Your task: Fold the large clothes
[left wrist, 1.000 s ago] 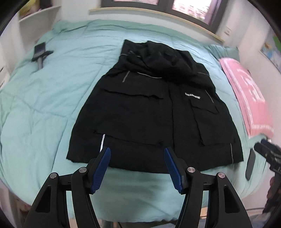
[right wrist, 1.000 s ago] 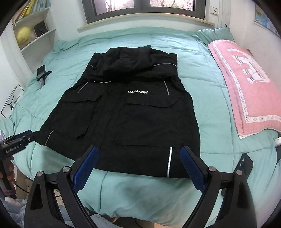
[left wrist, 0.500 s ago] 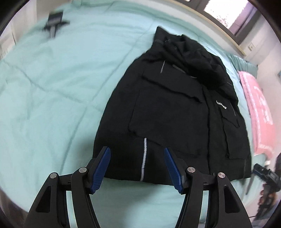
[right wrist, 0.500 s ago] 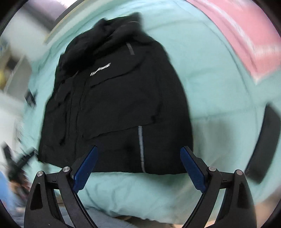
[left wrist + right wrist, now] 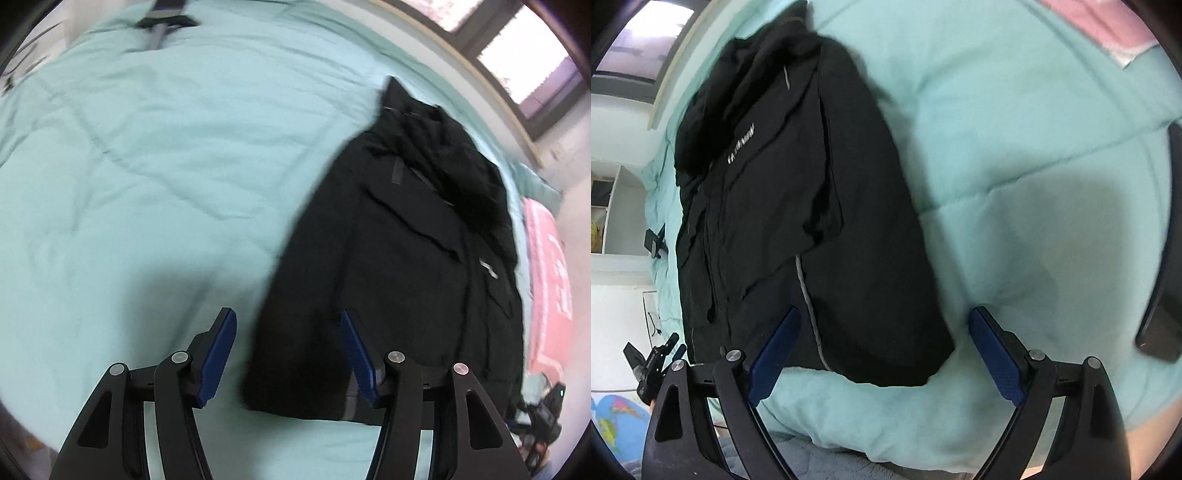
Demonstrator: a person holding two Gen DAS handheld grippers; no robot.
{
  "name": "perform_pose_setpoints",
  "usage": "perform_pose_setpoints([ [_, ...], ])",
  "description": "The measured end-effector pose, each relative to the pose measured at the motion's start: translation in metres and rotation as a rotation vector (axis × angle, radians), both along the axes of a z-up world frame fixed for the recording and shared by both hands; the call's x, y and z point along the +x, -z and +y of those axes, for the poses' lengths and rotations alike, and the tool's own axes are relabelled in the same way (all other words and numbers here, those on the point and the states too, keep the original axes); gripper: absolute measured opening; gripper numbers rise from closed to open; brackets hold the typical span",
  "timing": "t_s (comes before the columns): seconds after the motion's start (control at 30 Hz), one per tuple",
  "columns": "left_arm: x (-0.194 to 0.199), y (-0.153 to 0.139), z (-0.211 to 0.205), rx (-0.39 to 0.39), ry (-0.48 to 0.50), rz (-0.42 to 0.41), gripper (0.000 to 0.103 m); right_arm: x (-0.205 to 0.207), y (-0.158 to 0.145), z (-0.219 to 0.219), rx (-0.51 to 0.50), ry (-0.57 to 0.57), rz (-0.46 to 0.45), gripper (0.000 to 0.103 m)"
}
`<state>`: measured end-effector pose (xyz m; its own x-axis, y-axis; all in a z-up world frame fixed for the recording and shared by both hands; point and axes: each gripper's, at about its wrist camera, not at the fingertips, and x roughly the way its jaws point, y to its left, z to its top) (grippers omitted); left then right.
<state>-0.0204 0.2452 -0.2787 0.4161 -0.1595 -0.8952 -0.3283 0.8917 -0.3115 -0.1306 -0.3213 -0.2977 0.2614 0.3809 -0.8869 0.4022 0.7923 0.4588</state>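
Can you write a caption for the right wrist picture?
Open right gripper hovers over the black jacket's bottom corner on a teal bed.

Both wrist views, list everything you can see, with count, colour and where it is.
jacket: one, black with grey stripes and white lettering, spread flat on the bed.
duvet: one, mint green, covering the bed.
blanket: one, pink with white pattern, along the bed's far side in the left view.
dark flat object: one, black, on the duvet at the right edge of the right view; too blurred to identify.
window: one, dark frame, behind the bed.
left hand-held gripper: black with blue pads, open above the jacket's hem corner.
right hand-held gripper: same colours, open above the other hem corner.
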Motion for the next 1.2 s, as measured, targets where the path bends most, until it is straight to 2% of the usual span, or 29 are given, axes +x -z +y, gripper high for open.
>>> perform_pose_setpoints([
  [0.03, -0.001, 0.006, 0.006, 0.009, -0.039, 0.036, 0.060, 0.001, 0.004, 0.002, 0.002, -0.007, 0.010, 0.095],
  [0.1, -0.002, 0.021, 0.012, -0.044, -0.072, 0.105, 0.060, 0.005, 0.012, 0.007, -0.005, -0.035, 0.046, 0.095],
  [0.2, -0.008, 0.043, 0.010, -0.187, -0.066, 0.113, 0.060, 0.009, 0.016, 0.010, -0.009, -0.041, 0.063, 0.099],
  [0.27, -0.011, 0.049, 0.008, -0.217, -0.074, 0.110, 0.060, 0.011, 0.019, 0.013, 0.000, -0.036, 0.073, 0.099],
  [0.33, -0.012, 0.048, 0.006, -0.217, -0.073, 0.096, 0.052, 0.013, 0.020, 0.015, 0.004, -0.029, 0.072, 0.099],
  [0.37, -0.013, 0.046, 0.004, -0.213, -0.068, 0.082, 0.039, 0.014, 0.018, 0.016, 0.005, -0.028, 0.063, 0.095],
  [0.43, -0.013, 0.038, 0.002, -0.200, -0.060, 0.051, 0.028, 0.014, 0.012, 0.020, 0.001, -0.030, 0.036, 0.081],
  [0.47, -0.013, 0.035, 0.000, -0.201, -0.056, 0.028, 0.020, 0.013, 0.009, 0.022, -0.002, -0.036, 0.029, 0.065],
  [0.5, -0.014, 0.031, -0.003, -0.202, -0.062, 0.005, 0.019, 0.012, 0.007, 0.022, 0.006, -0.045, 0.029, 0.048],
  [0.57, -0.015, 0.026, -0.006, -0.216, -0.078, -0.032, 0.015, 0.011, -0.003, 0.024, 0.039, -0.063, 0.006, 0.030],
  [0.6, -0.018, 0.019, -0.006, -0.235, -0.090, -0.076, 0.014, 0.010, -0.009, 0.026, 0.043, -0.068, -0.014, 0.023],
  [0.7, -0.020, 0.000, -0.004, -0.284, -0.109, -0.157, 0.012, 0.011, -0.031, 0.029, 0.059, -0.081, -0.077, 0.019],
  [0.83, -0.011, -0.028, -0.008, -0.277, -0.093, -0.219, 0.012, 0.019, -0.064, 0.027, 0.086, -0.089, -0.169, 0.018],
  [0.9, -0.002, -0.044, -0.011, -0.295, -0.089, -0.269, 0.011, 0.028, -0.085, 0.029, 0.059, -0.110, -0.214, 0.018],
  [1.03, 0.021, -0.076, -0.014, -0.259, -0.049, -0.332, 0.011, 0.050, -0.126, 0.029, 0.018, -0.137, -0.312, 0.016],
  [1.2, 0.058, -0.111, -0.012, -0.274, -0.031, -0.409, 0.011, 0.083, -0.169, 0.024, -0.001, -0.141, -0.417, 0.016],
])
